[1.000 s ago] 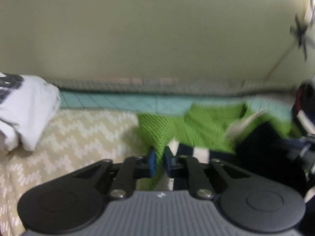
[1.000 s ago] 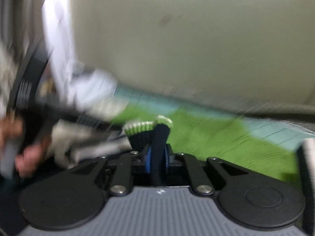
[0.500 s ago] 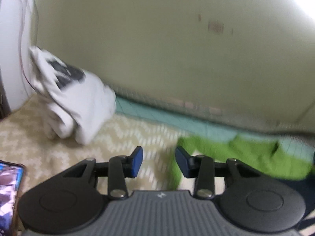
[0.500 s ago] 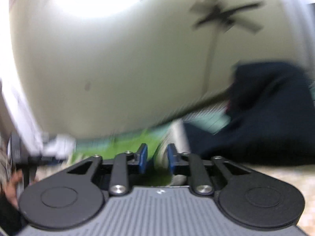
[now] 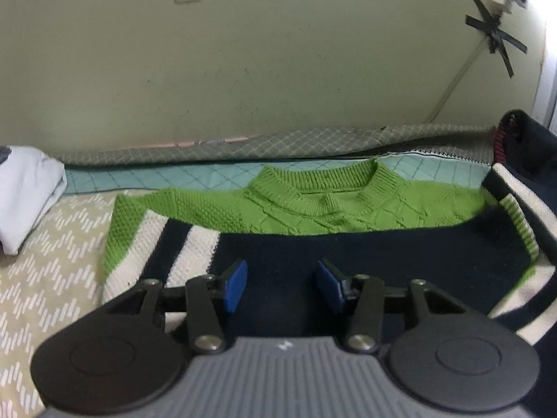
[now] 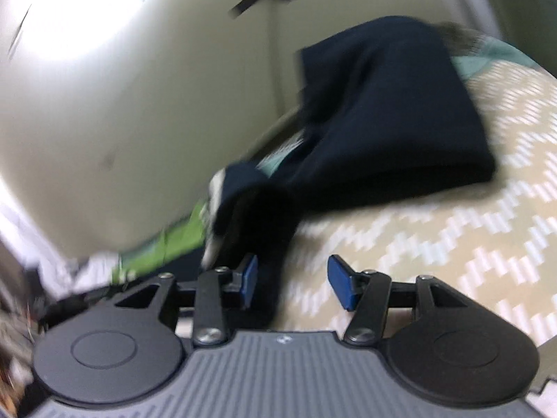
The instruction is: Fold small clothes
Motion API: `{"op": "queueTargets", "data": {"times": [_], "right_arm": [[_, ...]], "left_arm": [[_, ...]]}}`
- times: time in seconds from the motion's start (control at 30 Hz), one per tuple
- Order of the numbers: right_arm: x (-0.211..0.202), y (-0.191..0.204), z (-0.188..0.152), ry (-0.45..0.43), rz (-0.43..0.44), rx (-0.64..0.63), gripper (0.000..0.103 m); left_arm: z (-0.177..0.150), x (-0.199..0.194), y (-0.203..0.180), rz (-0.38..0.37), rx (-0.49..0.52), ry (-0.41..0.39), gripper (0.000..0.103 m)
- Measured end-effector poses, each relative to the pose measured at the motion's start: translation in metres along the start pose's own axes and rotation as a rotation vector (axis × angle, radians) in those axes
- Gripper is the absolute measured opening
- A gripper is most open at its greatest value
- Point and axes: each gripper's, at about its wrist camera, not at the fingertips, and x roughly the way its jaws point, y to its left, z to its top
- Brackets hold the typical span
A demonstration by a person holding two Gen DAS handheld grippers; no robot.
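A chunky knit sweater [image 5: 323,209] — green ribbed collar, navy body, cream-striped sleeves — is lying flat across the centre of the frame on a beige zigzag-patterned bed cover [image 5: 52,264]. The left hand-held gripper [image 5: 282,284] is hovering released just below it. The right hand-held gripper [image 6: 290,284] is gaping too — a blurred navy sleeve [image 6: 264,216] beside its left pad.
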Motion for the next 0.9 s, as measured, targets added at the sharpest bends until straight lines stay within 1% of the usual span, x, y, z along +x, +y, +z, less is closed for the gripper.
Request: {"op": "queueTargets", "data": {"times": [0.03, 0.07, 0.1, 0.13, 0.17, 0.2, 0.27, 0.33, 0.4, 0.43, 0.5, 0.53, 0.57, 0.6, 0.67, 0.73, 0.77, 0.83, 0.87, 0.9], "right_arm": [[0.002, 0.002, -0.004, 0.007, 0.000, -0.049, 0.053], [0.003, 0.009, -0.009, 0.014, -0.007, -0.099, 0.053], [0.004, 0.016, -0.013, 0.015, -0.027, -0.147, 0.045], [0.006, 0.022, -0.015, 0.011, -0.053, -0.192, 0.027], [0.011, 0.027, -0.015, 0.017, -0.084, -0.234, 0.002], [0.015, 0.032, -0.016, 0.028, -0.108, -0.275, 0.000], [0.010, 0.043, -0.014, -0.037, -0.208, -0.385, 0.000], [-0.005, 0.057, -0.003, -0.201, -0.373, -0.526, 0.000], [-0.023, 0.066, 0.020, -0.358, -0.507, -0.607, 0.000], [-0.028, 0.071, 0.031, -0.412, -0.557, -0.646, 0.000], [-0.030, 0.084, 0.048, -0.498, -0.654, -0.767, 0.000], [-0.027, 0.091, 0.054, -0.527, -0.686, -0.829, 0.000], [-0.024, 0.099, 0.058, -0.549, -0.695, -0.880, 0.000], [-0.021, 0.109, 0.060, -0.565, -0.685, -0.927, 0.000], [-0.011, 0.137, 0.055, -0.590, -0.634, -1.054, 0.000], [0.007, 0.174, 0.038, -0.618, -0.562, -1.220, 0.000], [0.016, 0.194, 0.027, -0.626, -0.509, -1.304, 0.000], [0.038, 0.232, 0.004, -0.599, -0.361, -1.440, 0.000], [0.050, 0.251, -0.011, -0.552, -0.242, -1.510, 0.000], [0.059, 0.266, -0.023, -0.497, -0.132, -1.568, 0.006]], "left_arm": [[0.000, -0.001, 0.003, -0.008, -0.008, -0.003, 0.050], [-0.001, 0.001, 0.004, -0.008, -0.014, 0.002, 0.051], [-0.001, 0.002, 0.005, -0.007, -0.011, 0.006, 0.051], [-0.002, 0.002, 0.004, -0.005, -0.007, 0.005, 0.052], [-0.002, 0.002, 0.003, -0.001, 0.001, 0.005, 0.052], [-0.002, 0.002, 0.002, 0.002, 0.009, 0.005, 0.052], [-0.002, 0.001, 0.002, 0.000, 0.011, 0.004, 0.052], [-0.001, 0.002, 0.003, -0.010, -0.002, 0.003, 0.052], [-0.001, 0.002, 0.007, -0.026, -0.019, 0.001, 0.053], [0.000, 0.000, 0.008, -0.037, -0.030, -0.001, 0.054], [0.000, -0.004, 0.016, -0.071, -0.064, -0.007, 0.055], [0.000, -0.007, 0.021, -0.091, -0.088, -0.013, 0.055], [0.001, -0.009, 0.027, -0.109, -0.113, -0.018, 0.055], [0.002, -0.013, 0.035, -0.120, -0.144, -0.029, 0.055], [0.005, -0.023, 0.055, -0.130, -0.214, -0.067, 0.055], [0.007, -0.034, 0.078, -0.138, -0.286, -0.108, 0.055], [0.007, -0.039, 0.089, -0.137, -0.313, -0.124, 0.056], [0.008, -0.045, 0.109, -0.132, -0.364, -0.144, 0.057], [0.008, -0.046, 0.119, -0.132, -0.386, -0.148, 0.058], [0.007, -0.047, 0.126, -0.131, -0.402, -0.150, 0.058]]}}
